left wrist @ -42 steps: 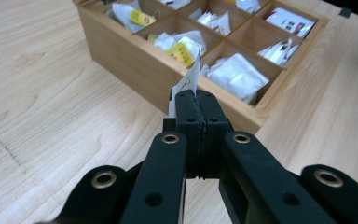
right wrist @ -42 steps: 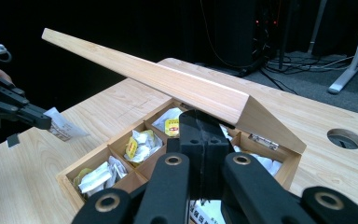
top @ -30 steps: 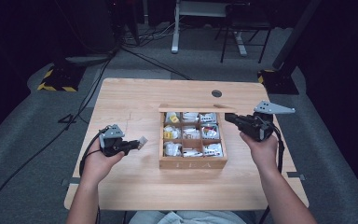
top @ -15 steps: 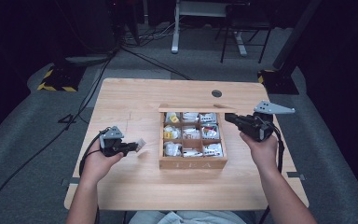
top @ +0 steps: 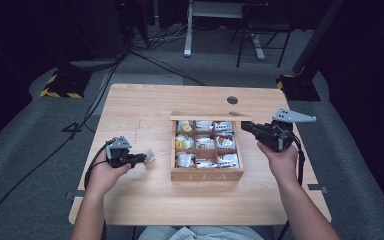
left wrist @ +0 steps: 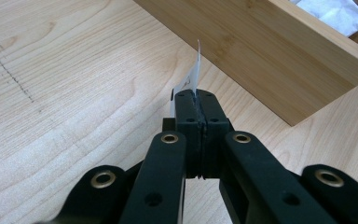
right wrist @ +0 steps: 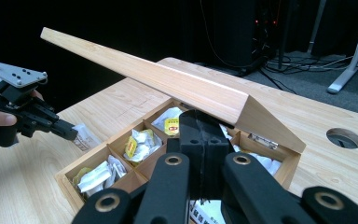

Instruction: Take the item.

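An open wooden tea box [top: 207, 175] sits mid-table, its compartments filled with white and yellow tea bags [top: 205, 142]. Its lid [top: 210, 118] stands raised along the far side, and in the right gripper view the lid [right wrist: 168, 77] slants overhead. My left gripper [top: 145, 158] is left of the box, shut on a small white tea bag packet [top: 151, 155]. The packet [left wrist: 195, 77] sticks up edge-on from that gripper [left wrist: 196, 95]. My right gripper [top: 243, 125] is shut at the lid's right end, its tips [right wrist: 200, 115] just under the lid. I cannot tell if they touch it.
The light wooden table [top: 145, 110] has a round cable hole [top: 232, 100] behind the box. Bare tabletop lies left of and in front of the box. Cables, a striped floor marker [top: 60, 92] and furniture legs lie on the dark floor beyond.
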{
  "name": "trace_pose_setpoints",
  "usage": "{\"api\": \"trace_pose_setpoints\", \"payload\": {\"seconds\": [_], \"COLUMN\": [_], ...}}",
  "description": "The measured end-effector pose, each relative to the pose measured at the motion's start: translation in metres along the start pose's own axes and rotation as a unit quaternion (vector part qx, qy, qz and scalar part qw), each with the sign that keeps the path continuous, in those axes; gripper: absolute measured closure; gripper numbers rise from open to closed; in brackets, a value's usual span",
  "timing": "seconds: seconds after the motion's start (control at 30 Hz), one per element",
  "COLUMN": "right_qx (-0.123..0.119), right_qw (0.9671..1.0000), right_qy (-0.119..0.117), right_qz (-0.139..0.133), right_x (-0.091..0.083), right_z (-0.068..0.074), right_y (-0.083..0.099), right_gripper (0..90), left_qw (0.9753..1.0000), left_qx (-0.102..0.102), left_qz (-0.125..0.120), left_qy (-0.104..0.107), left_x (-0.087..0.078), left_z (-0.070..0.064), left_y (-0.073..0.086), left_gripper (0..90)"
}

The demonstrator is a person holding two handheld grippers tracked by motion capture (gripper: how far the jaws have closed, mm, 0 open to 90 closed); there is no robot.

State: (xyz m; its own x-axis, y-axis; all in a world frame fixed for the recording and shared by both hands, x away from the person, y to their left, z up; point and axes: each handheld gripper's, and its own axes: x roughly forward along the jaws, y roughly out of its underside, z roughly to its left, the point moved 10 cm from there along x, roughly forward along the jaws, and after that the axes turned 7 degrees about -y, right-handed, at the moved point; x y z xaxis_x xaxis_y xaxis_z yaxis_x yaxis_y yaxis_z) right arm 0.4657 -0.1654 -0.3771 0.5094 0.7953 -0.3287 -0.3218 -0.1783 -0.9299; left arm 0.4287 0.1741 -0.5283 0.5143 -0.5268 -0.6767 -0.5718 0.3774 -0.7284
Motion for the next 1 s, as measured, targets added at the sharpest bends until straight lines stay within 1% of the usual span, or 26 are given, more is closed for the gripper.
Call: {"api": "trace_pose_setpoints", "payload": {"seconds": [0.13, 0.2, 0.23, 0.27, 0.3, 0.33, 0.4, 0.43, 0.47, 0.53, 0.57, 0.6, 0.7, 0.73, 0.87, 0.93, 1.0], "right_qx": [0.0, 0.001, 0.001, 0.001, 0.001, 0.001, 0.001, 0.001, 0.001, 0.001, 0.001, 0.001, 0.001, 0.001, 0.001, 0.001, 0.001], "right_qw": [1.0, 1.0, 1.0, 1.0, 1.0, 1.0, 1.0, 1.0, 1.0, 1.0, 1.0, 1.0, 1.0, 1.0, 1.0, 1.0, 1.0], "right_qy": [0.0, 0.0, 0.0, 0.0, 0.0, 0.0, 0.0, 0.0, 0.0, 0.0, 0.0, 0.0, 0.0, 0.001, 0.0, 0.0, 0.0], "right_qz": [0.0, 0.001, 0.002, 0.002, 0.002, 0.001, 0.002, 0.002, 0.001, 0.002, 0.002, 0.002, 0.002, 0.002, 0.002, 0.002, 0.002], "right_x": [0.0, 0.0, 0.0, 0.0, 0.0, 0.0, 0.0, 0.0, 0.0, 0.0, 0.0, 0.0, 0.0, 0.0, 0.0, 0.0, 0.0], "right_z": [0.0, 0.0, 0.0, 0.0, 0.0, 0.0, 0.0, 0.0, 0.0, 0.0, 0.0, 0.0, 0.0, 0.0, 0.0, 0.0, 0.0], "right_y": [0.0, 0.0, 0.001, 0.001, 0.001, 0.0, 0.001, 0.001, 0.0, 0.001, 0.001, 0.001, 0.001, 0.001, 0.001, 0.001, 0.001], "right_gripper": [89.9, 89.9, 89.9, 89.9, 89.9, 89.9, 89.9, 89.9, 89.8, 89.9, 89.9, 89.9, 89.9, 89.9, 89.9, 89.9, 89.9], "left_qw": [1.0, 1.0, 0.9999, 0.9999, 0.9999, 0.9997, 0.9996, 0.9996, 0.9992, 0.9988, 0.9988, 0.9984, 0.9974, 0.9975, 0.9966, 0.9965, 0.9967], "left_qx": [-0.004, -0.008, -0.006, -0.007, -0.007, -0.007, -0.007, -0.007, -0.01, -0.017, -0.017, -0.02, -0.027, -0.028, -0.03, -0.033, -0.029], "left_qz": [0.0, 0.004, 0.006, 0.008, 0.008, 0.008, 0.006, 0.006, 0.002, -0.005, -0.005, -0.011, -0.021, -0.021, -0.031, -0.034, -0.043], "left_qy": [-0.004, -0.004, -0.006, -0.013, -0.013, -0.021, -0.027, -0.027, -0.038, -0.045, -0.045, -0.053, -0.063, -0.061, -0.07, -0.069, -0.063], "left_x": [0.0, 0.001, 0.001, 0.002, 0.002, 0.002, 0.002, 0.002, 0.002, 0.001, 0.001, 0.0, -0.004, -0.005, -0.01, -0.012, -0.017], "left_z": [0.002, 0.002, 0.003, 0.005, 0.005, 0.006, 0.008, 0.008, 0.011, 0.013, 0.013, 0.016, 0.019, 0.019, 0.021, 0.02, 0.015], "left_y": [0.001, 0.002, 0.003, 0.004, 0.004, 0.003, 0.003, 0.003, 0.003, 0.001, 0.001, 0.0, -0.003, -0.003, -0.007, -0.008, -0.013], "left_gripper": [89.1, 89.0, 89.0, 88.3, 87.4, 85.7, 81.6, 78.8, 74.5, 69.8, 66.6, 62.1, 56.0, 55.0, 51.4, 50.8, 50.4]}}
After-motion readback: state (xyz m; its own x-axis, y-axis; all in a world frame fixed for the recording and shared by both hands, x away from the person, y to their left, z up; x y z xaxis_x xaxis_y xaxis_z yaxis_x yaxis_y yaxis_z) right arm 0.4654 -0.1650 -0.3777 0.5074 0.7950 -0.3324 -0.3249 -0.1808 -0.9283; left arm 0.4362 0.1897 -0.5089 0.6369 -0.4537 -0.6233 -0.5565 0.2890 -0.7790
